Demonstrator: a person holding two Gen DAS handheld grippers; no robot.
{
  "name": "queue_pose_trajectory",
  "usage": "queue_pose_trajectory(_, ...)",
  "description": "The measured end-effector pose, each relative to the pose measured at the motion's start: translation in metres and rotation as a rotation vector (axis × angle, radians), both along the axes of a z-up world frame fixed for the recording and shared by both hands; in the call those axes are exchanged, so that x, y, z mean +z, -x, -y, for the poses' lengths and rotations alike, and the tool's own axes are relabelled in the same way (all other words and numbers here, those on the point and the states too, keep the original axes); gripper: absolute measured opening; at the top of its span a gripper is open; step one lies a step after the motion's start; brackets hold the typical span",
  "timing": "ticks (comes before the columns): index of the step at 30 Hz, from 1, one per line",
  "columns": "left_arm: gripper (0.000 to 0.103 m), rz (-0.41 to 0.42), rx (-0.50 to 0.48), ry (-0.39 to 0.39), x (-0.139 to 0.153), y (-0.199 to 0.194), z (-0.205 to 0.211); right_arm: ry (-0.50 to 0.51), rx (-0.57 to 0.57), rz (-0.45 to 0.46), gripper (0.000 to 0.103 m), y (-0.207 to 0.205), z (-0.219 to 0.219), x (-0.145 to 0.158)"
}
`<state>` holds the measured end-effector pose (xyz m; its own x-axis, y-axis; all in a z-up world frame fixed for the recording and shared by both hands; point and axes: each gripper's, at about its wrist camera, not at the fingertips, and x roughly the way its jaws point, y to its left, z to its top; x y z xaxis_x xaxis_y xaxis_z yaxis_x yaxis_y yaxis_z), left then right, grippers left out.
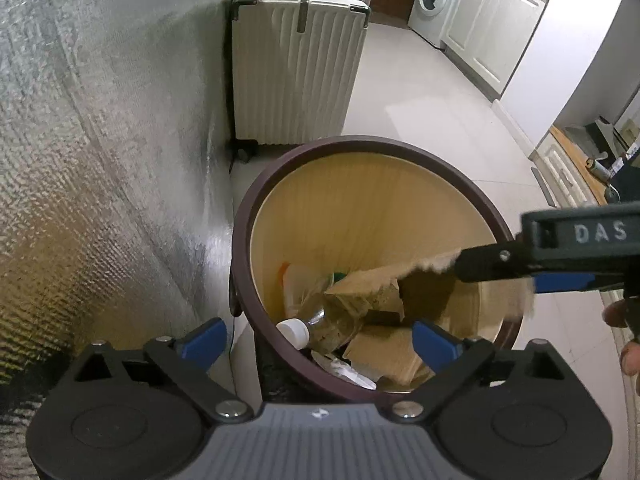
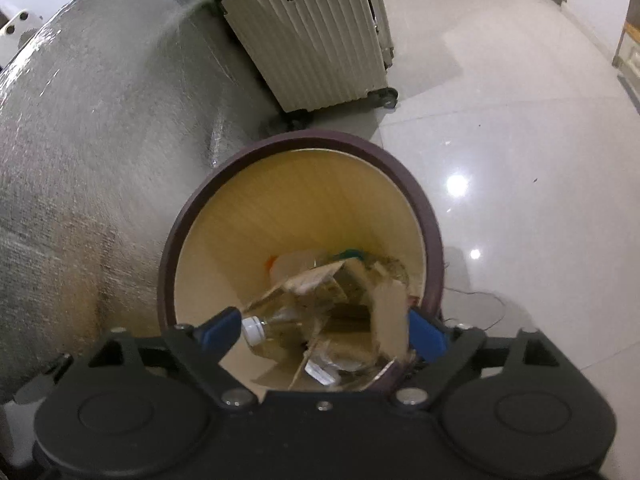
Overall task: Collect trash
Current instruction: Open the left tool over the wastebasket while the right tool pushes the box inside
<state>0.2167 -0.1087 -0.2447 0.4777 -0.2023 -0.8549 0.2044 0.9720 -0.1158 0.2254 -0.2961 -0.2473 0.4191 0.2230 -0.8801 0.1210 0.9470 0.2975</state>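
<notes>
Brown-rimmed trash bin [image 1: 256,240], cream inside, below both my tongs. Contents: clear plastic bottle [image 1: 320,320] with white cap, cardboard scraps [image 1: 384,354], paper. Left tongs [image 1: 316,340]: spread, nothing between them. Right tongs [image 2: 320,334]: spread; a cardboard piece [image 2: 390,316] hangs just inside their right finger, no pinch visible. Risk, as I judge it: that piece catching the rim and tipping onto the floor [image 2: 500,140].

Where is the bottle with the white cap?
The bottle lies inside the bin, cap toward the near rim in both views, on the left of the pile beside the cardboard.
</notes>
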Motion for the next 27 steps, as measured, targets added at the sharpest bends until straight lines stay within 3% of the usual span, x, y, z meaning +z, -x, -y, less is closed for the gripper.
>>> queue_pose_trajectory(2,0.102,-0.008,0.007,0.001,0.0,0.0,-0.001,0.02,0.011,0.012,0.098,0.002,0.0,0.003)
queue_pose_trajectory(6,0.103,-0.012,0.015,-0.001,0.005,0.006,-0.004,0.075,0.048,0.051,0.094,0.006,0.002,0.01)
queue_pose_trajectory(8,0.103,-0.011,0.015,0.0,0.007,0.008,-0.004,0.117,0.092,0.053,0.077,0.004,-0.001,0.011)
queue_pose_trajectory(12,0.103,-0.01,0.014,0.006,0.007,0.009,-0.004,0.178,0.181,0.02,0.063,-0.01,-0.01,-0.006)
queue_pose_trajectory(15,0.103,-0.012,0.02,0.007,0.004,0.007,-0.005,0.23,0.225,-0.022,0.036,-0.023,-0.022,-0.025)
queue_pose_trajectory(16,0.103,-0.013,0.021,0.007,0.004,0.006,-0.005,0.241,0.232,-0.028,0.017,-0.027,-0.025,-0.03)
queue_pose_trajectory(17,0.103,-0.013,0.024,0.008,0.004,0.006,-0.006,0.262,0.223,-0.029,0.005,-0.031,-0.025,-0.033)
queue_pose_trajectory(22,0.103,-0.008,0.023,0.011,0.0,0.005,-0.006,0.336,0.092,0.061,0.003,-0.038,-0.019,-0.018)
queue_pose_trajectory(27,0.103,-0.007,0.026,0.013,-0.002,0.005,-0.007,0.367,0.102,0.048,0.004,-0.046,-0.033,-0.029)
